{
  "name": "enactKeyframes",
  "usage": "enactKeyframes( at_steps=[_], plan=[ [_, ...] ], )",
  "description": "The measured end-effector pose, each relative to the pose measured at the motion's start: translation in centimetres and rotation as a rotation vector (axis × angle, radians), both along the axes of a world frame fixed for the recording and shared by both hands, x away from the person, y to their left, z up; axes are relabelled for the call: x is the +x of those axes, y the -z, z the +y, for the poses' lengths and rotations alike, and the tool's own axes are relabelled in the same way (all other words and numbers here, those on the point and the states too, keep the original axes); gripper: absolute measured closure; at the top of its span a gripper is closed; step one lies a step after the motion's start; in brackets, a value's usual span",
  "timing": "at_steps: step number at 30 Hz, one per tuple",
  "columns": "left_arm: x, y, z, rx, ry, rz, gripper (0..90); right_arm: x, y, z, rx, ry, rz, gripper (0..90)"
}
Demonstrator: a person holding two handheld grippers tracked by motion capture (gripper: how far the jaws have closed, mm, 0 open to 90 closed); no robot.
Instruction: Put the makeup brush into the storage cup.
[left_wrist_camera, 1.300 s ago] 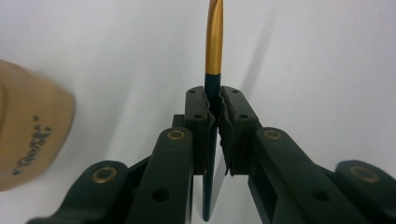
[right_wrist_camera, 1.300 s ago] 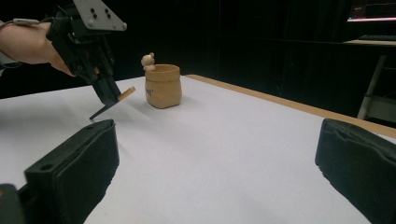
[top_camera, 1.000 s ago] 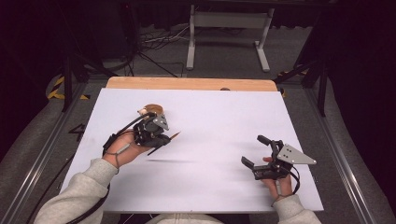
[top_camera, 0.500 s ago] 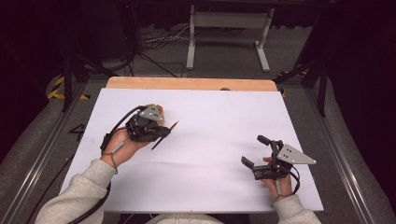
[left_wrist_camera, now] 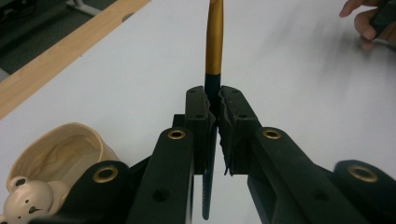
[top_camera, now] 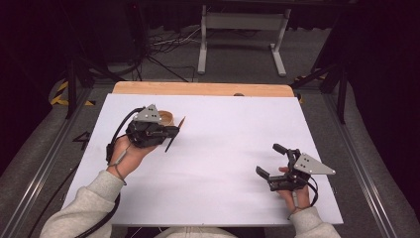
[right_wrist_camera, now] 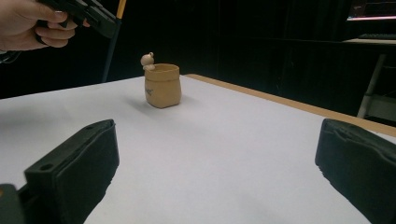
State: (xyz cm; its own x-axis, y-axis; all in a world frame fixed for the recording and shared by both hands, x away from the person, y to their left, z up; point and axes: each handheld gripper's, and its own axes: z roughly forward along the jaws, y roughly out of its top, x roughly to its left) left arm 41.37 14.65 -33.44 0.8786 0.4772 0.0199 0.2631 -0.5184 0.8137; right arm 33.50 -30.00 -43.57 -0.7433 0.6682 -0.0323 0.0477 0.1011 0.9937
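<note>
Leftmost, raised over the far-left part of the white table (top_camera: 223,163): left gripper (top_camera: 171,133), jaws pinching a dark-shafted pencil-like stick (top_camera: 175,135) with a gold band near its far end. Stick's dark lower end poking down past the jaws, gold end pointing away across the table in the left gripper view (left_wrist_camera: 214,44). Just beside that gripper, partly hidden under its grey plate from above: small tan pot (top_camera: 166,117), a little bear figure (left_wrist_camera: 24,200) perched on its rim, standing upright on the table in the right gripper view (right_wrist_camera: 162,85). Farther right, well apart, near the front-right edge: right gripper (top_camera: 272,161), low over the table, jaws spread wide, nothing between them.
</note>
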Motion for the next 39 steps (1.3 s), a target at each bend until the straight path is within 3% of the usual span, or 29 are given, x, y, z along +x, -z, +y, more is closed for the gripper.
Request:
enactKeyframes(
  at_steps=[11, 14, 21, 27, 39],
  plan=[
    [0.1, 0.0, 0.8, -0.096, -0.052, -0.035, 82.4, 0.0, 0.0, 0.0, 0.0, -0.001, -0.001, 0.0],
    [0.3, -0.1, 1.1, -0.143, -0.075, -0.036, 82.4, 0.0, 0.0, 0.0, -0.001, -0.001, -0.002, 0.0],
    [0.9, -0.3, 1.4, -0.189, -0.108, -0.051, 82.4, 0.0, 0.0, 0.0, 0.002, -0.002, 0.0, 0.0],
    [1.5, -0.3, 1.7, -0.255, -0.18, -0.047, 82.3, 0.0, 0.0, 0.0, 0.001, -0.003, -0.001, 0.0],
    [2.2, -0.5, 1.9, -0.298, -0.276, -0.061, 82.3, 0.0, 0.0, 0.0, 0.001, -0.005, 0.0, 0.0]
  ],
)
